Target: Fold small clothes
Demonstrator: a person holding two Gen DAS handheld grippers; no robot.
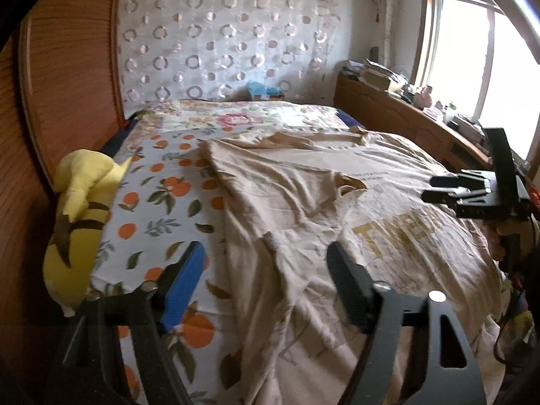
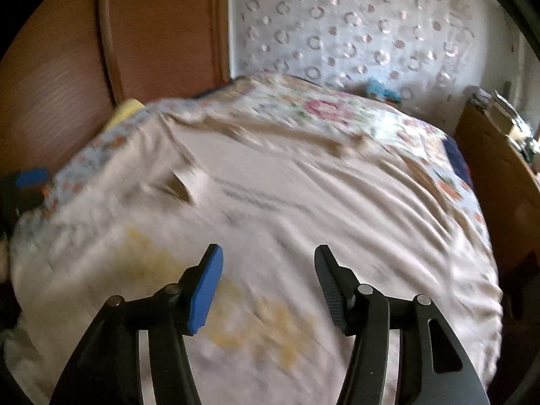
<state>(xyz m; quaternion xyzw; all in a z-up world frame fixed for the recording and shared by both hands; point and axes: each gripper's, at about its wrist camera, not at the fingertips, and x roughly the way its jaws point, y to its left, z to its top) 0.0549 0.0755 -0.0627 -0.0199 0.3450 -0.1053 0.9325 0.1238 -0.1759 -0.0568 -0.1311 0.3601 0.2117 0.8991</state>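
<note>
While both grippers' fingers gape empty | beige T-shirt (image 1: 303,209) lies flat — collar (wrinkled) toward headboard wall.

Creased beige cotton T-shirt (image 1: 337,209) lay spread on the orange-print bedsheet (image 1: 162,202), w/ yellow plush toy (image 1: 77,209) at bed's left edge & wooden shelf unit (image 1: 398,114) to the right, behind.

Both wrist views over shared bed (image 1: 162,182)
</note>
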